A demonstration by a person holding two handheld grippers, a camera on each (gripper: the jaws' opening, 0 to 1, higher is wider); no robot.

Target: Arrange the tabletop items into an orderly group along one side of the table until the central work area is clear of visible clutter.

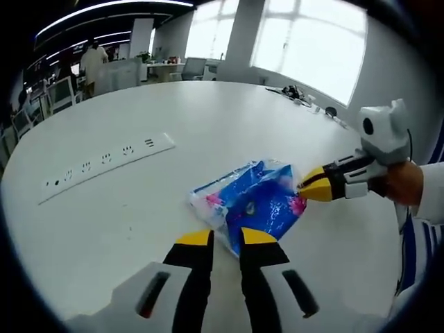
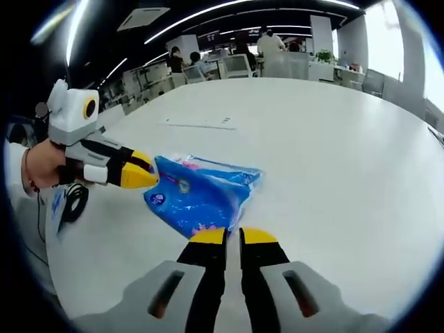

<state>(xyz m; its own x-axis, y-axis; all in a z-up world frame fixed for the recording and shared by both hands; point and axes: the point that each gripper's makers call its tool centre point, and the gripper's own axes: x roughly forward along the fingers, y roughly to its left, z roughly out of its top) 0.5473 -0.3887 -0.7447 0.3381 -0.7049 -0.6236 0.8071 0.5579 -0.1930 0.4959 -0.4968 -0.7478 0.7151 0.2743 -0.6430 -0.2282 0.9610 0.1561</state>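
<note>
Blue plastic packet point(image 1: 253, 201) on the white table point(image 1: 104, 229), pinched at one edge by left gripper point(image 1: 226, 238), at another by right gripper point(image 2: 234, 236), both closed on it.

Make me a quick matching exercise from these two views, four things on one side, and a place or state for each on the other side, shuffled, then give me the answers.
Things:
1. blue plastic packet
2. power strip
3. left tool
4. right tool

Places or states:
A. built flush into the white table, far from both tools
B. closed on the packet's end opposite the other tool
C. crumpled, lying on the table, held at two edges
D. closed on the packet edge nearest the left gripper view's camera

Pairs: 1-C, 2-A, 3-D, 4-B
</note>
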